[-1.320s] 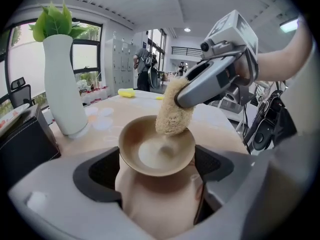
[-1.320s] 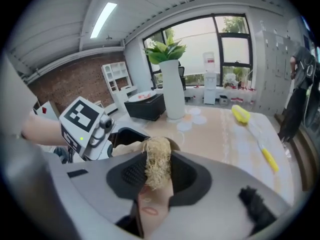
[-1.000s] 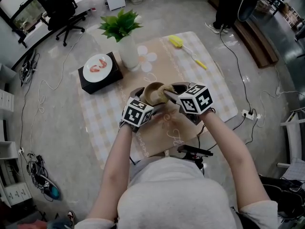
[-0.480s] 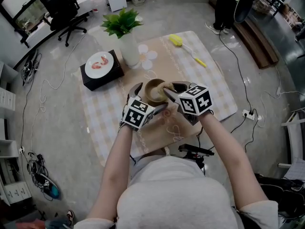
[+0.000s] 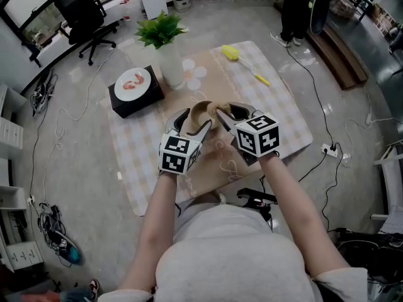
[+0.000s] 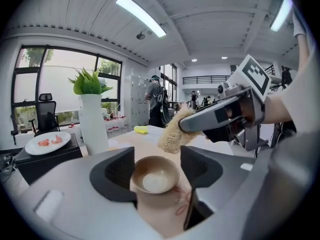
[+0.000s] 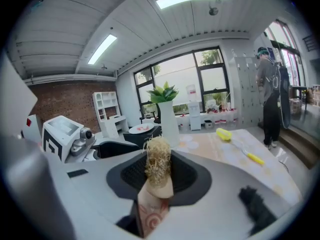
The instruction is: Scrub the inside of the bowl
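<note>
A small brown bowl with a pale inside sits tilted between the pads of my left gripper. Those jaws have just been closing, and both pads now touch the bowl's rim. It hangs a little above the checked tablecloth. My right gripper is shut on a tan fibrous scrubber. From the left gripper view the scrubber hovers just above and behind the bowl, apart from it. The right gripper reaches in from the right.
A white vase with a green plant stands at the back of the cloth. Left of it is a black box with a white plate. A yellow brush lies at the back right. An office chair and cables are on the floor.
Both grippers have risen. The left jaws opened wide, then closed round the bowl, which went from sitting flat on the cloth to tilted and lifted. The scrubber came up out of the bowl.
</note>
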`<move>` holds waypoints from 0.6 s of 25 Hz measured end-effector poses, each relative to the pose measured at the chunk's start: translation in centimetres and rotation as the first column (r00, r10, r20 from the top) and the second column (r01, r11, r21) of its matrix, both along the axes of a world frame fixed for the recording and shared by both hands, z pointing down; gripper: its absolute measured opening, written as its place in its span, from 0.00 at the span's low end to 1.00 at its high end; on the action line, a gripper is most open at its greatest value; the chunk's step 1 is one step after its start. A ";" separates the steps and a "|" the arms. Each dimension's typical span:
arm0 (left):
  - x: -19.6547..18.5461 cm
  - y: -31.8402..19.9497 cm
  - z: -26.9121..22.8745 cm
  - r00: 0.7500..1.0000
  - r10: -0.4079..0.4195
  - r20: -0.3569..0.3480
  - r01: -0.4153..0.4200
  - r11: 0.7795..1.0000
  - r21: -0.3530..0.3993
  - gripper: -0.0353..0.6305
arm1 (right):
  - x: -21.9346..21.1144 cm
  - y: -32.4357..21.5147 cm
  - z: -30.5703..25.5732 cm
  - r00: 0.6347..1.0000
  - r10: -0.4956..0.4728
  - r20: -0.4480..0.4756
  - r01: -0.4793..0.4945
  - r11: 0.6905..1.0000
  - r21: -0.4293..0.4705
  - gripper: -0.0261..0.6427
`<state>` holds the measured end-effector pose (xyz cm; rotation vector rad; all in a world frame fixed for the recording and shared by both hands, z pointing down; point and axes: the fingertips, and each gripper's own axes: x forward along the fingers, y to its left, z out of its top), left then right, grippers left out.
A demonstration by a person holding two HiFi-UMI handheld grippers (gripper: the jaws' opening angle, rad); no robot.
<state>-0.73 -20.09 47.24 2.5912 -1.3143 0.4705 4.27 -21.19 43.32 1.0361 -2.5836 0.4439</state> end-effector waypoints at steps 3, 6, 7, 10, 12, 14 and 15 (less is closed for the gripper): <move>-0.4 0.5 -0.8 0.999 -0.030 -0.030 0.030 0.999 0.024 0.35 | 0.0 0.4 -0.5 0.999 0.028 0.031 -0.028 1.000 0.010 0.20; -0.6 0.8 -1.5 0.998 -0.060 -0.036 0.062 0.996 0.061 0.21 | 0.1 0.8 -0.7 0.998 0.046 0.038 -0.047 0.999 0.023 0.20; -0.8 0.8 -1.9 0.996 -0.074 -0.039 0.077 0.994 0.075 0.17 | 0.1 0.9 -0.8 0.998 0.055 0.039 -0.056 0.998 0.031 0.20; -1.3 1.0 -3.2 0.992 -0.112 -0.061 0.119 0.986 0.117 0.06 | 0.2 1.3 -1.4 0.995 0.083 0.050 -0.086 0.995 0.059 0.20; -1.3 1.2 -4.2 0.990 -0.120 -0.078 0.131 0.980 0.147 0.06 | 0.3 1.5 -2.0 0.994 0.101 0.053 -0.105 0.990 0.091 0.20; -1.4 1.4 -5.1 0.987 -0.129 -0.091 0.144 0.973 0.181 0.06 | 0.5 1.8 -2.6 0.991 0.119 0.054 -0.125 0.983 0.135 0.20; -1.4 1.5 -5.6 0.986 -0.134 -0.098 0.151 0.969 0.198 0.06 | 0.5 1.9 -2.9 0.990 0.126 0.057 -0.133 0.978 0.158 0.20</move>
